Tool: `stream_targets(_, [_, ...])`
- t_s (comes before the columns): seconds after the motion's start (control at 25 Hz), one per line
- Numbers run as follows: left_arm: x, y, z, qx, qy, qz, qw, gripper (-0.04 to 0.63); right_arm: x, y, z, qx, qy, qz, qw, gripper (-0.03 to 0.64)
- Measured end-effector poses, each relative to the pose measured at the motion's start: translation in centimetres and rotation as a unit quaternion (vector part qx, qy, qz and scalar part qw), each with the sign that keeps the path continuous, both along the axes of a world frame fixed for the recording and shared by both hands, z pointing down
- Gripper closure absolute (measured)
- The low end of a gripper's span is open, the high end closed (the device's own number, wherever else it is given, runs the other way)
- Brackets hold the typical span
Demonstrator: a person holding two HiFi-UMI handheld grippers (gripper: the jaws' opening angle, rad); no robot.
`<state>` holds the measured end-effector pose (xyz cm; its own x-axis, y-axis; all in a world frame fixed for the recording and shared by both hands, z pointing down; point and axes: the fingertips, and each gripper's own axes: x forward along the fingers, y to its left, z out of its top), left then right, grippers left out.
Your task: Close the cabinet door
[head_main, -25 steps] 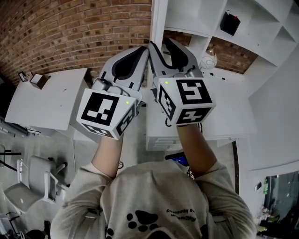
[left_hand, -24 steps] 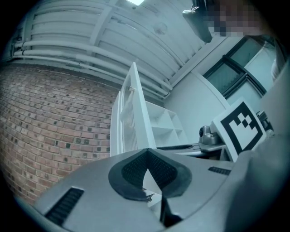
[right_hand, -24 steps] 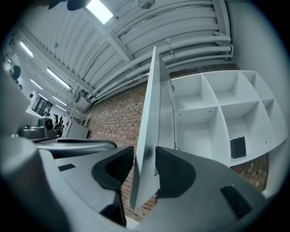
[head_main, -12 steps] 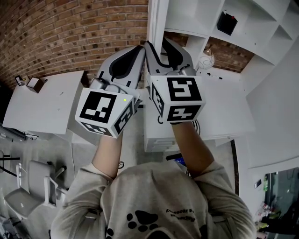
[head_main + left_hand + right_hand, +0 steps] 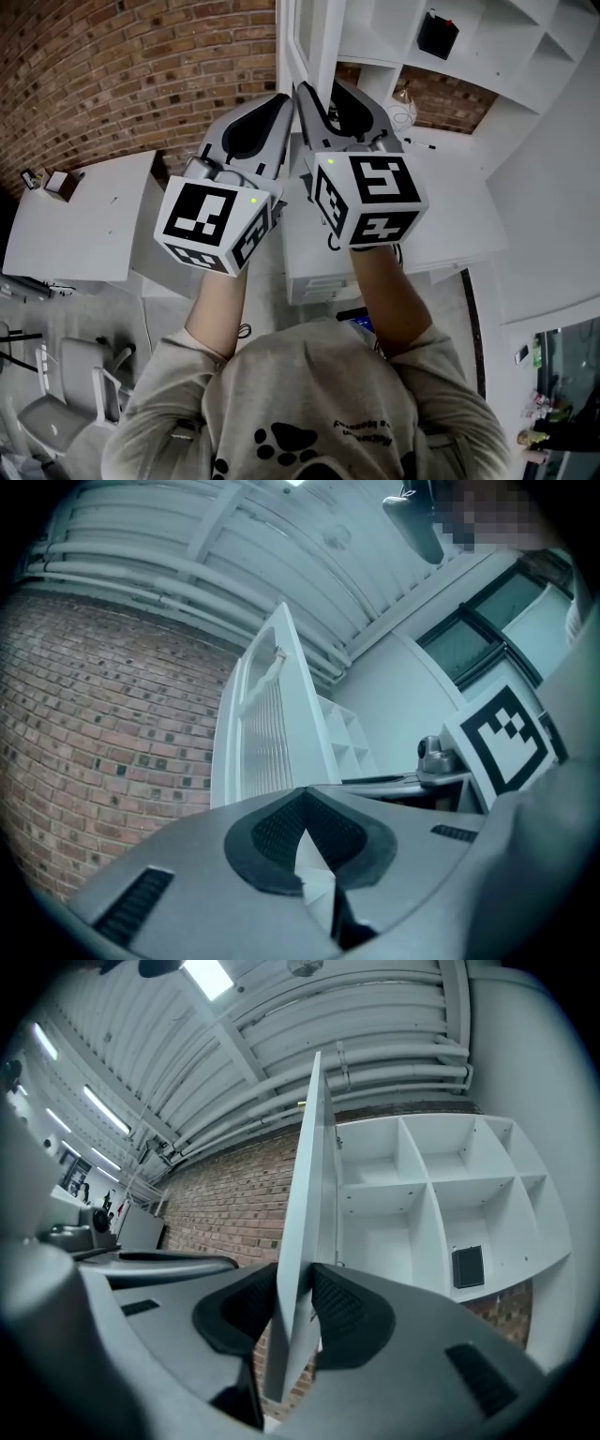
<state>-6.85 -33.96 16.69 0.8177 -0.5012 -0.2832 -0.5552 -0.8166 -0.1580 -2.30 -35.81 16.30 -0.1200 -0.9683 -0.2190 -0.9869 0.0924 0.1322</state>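
Observation:
The white cabinet door stands open, edge-on to me, in front of the white shelf cabinet. My right gripper is raised to the door's edge. In the right gripper view the door panel runs between the jaws of the right gripper, which have just been closing, and both dark pads press on it. My left gripper is held up just left of the door, shut with nothing in it. In the left gripper view the pads of the left gripper meet, with the slatted door beyond.
A brick wall lies behind and left of the door. The open shelves hold a black box. Below are a white desk, a white counter with a glass object, and a grey chair.
The right gripper's jaws have narrowed onto the door's edge and the hand has shifted slightly. The scene has slid left in the head view. The left gripper has kept still.

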Motion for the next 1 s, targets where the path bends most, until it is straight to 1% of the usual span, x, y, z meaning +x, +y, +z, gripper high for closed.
stream_targets(0.28, [2.5,0.4,0.2,0.002,-0.007,0.028,0.9996,0.588,3.5,0.6,0.1,-0.011,-0.034,0.007,0.999,0.52])
stream_targets(0.64, [6.8,-0.2,0.1,0.004,-0.008,0.039,0.9992,0.588,7.8,0.7,0.0,-0.01,-0.046,-0.004,0.999,0.532])
stream_targets(0.84, [10.2,-0.9,0.6,0.0,-0.015,0.036,0.9993,0.588,11.0,0.4,0.1,-0.007,-0.043,-0.02,0.999,0.531])
stream_targets(1.0, [12.8,-1.7,0.3,0.004,-0.018,0.028,0.9994,0.588,13.6,-0.1,0.1,-0.012,-0.038,-0.054,0.998,0.531])
